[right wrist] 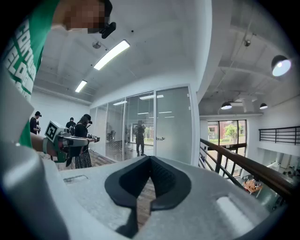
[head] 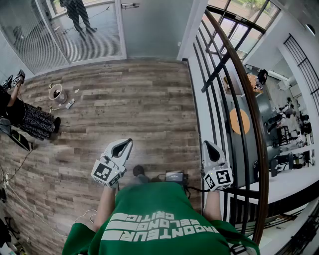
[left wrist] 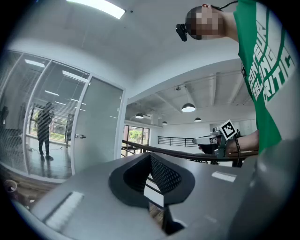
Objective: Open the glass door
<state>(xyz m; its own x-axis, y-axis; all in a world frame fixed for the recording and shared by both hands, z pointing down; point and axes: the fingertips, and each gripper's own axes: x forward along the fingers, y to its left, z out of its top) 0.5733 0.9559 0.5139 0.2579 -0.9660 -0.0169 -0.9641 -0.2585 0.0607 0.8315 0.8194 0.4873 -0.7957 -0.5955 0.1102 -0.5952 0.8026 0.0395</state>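
The glass door (head: 149, 25) stands closed at the far end of the wooden floor, its metal handle (head: 129, 6) near its left edge. In the left gripper view the door (left wrist: 96, 126) and handle (left wrist: 80, 136) lie ahead to the left. In the right gripper view the door (right wrist: 172, 126) and handle (right wrist: 161, 138) lie straight ahead. Both grippers are held level in front of the person's green shirt, far from the door. My left gripper (head: 123, 143) (left wrist: 150, 155) is shut with nothing in it. My right gripper (head: 208, 146) (right wrist: 150, 159) is also shut and holds nothing.
A dark stair railing (head: 239, 74) runs along the right, close to the right gripper. A person (head: 25, 117) stands at the left wall, with a round pot (head: 57, 93) on the floor nearby. Another person (head: 79, 15) stands behind the glass wall. Cables lie at the lower left.
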